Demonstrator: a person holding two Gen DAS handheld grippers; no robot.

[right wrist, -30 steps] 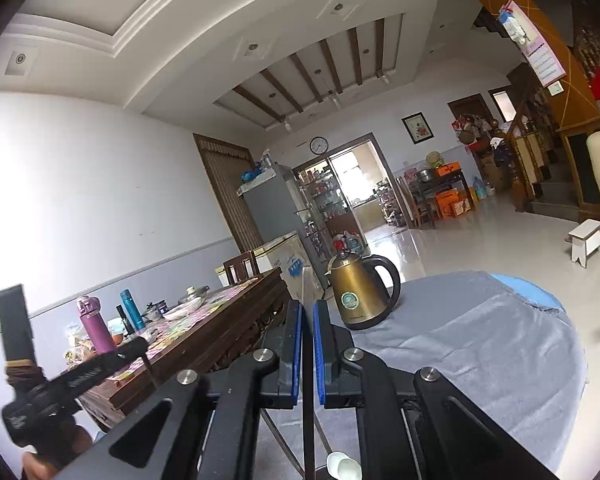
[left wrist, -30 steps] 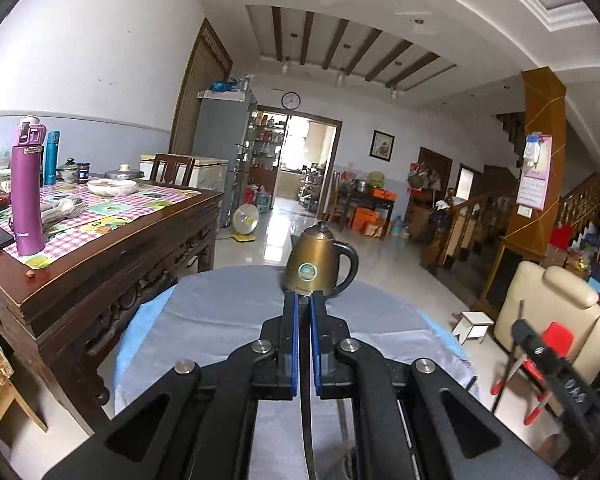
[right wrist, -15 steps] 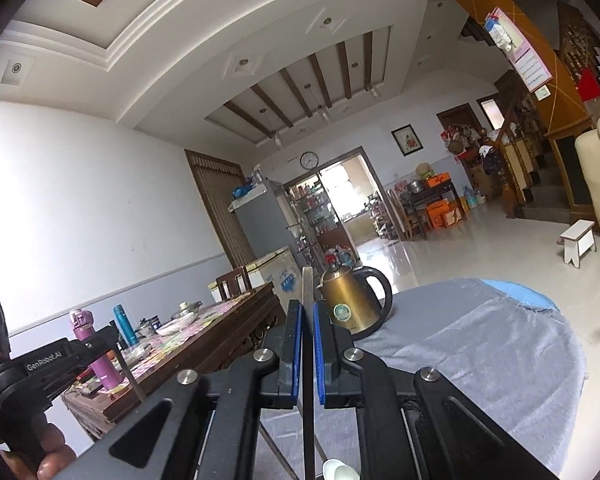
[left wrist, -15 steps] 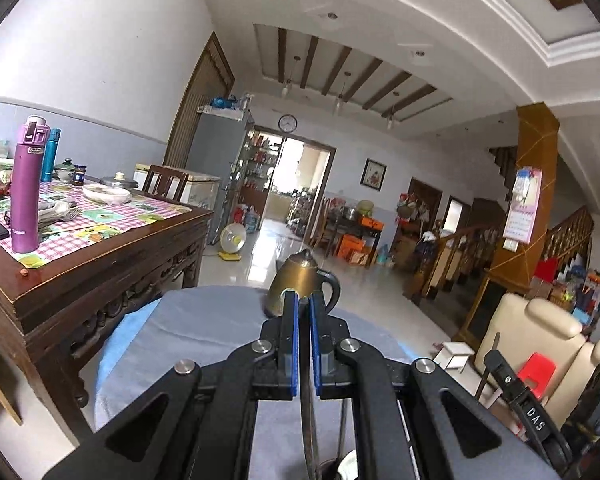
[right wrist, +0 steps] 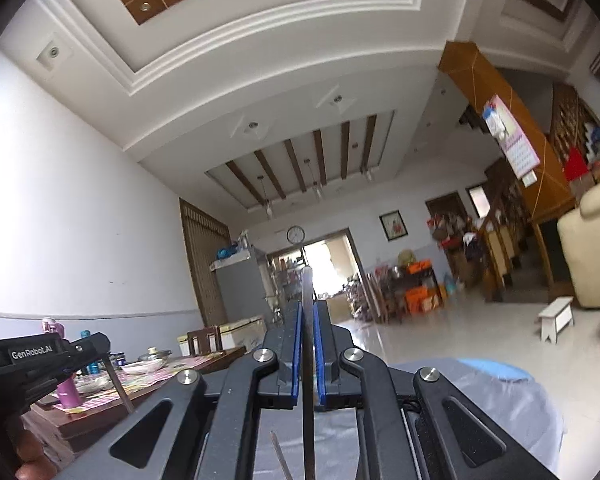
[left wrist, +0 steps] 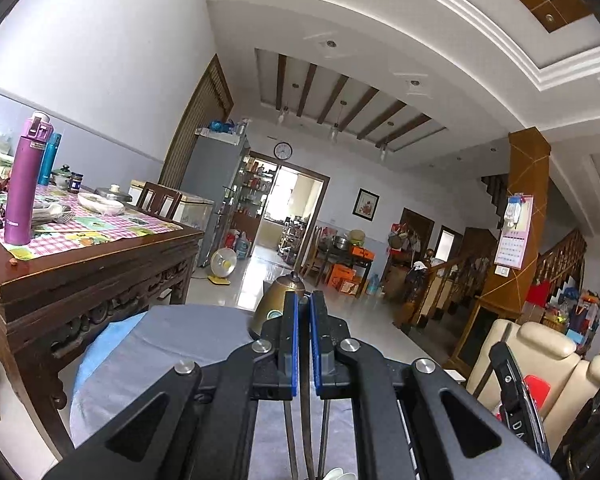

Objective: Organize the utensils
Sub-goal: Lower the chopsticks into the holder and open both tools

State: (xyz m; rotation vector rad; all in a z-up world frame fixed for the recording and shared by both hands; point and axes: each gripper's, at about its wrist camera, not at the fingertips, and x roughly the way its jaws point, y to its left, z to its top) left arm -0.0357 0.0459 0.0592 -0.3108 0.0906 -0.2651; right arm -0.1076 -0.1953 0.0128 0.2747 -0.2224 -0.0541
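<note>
Grey cloth [left wrist: 188, 344] covers my round table; both grippers clamp thin utensil handles, and the kettle [left wrist: 278, 308] now sits lower.

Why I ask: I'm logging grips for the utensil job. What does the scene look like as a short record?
left gripper: shut on thin rod, which slants down below it
right gripper: shut on flat strip, which sticks up past the fingertips
kettle: on round table with grey cloth, partly hidden behind the left gripper
wooden table: holds purple bottle and dishes
</note>
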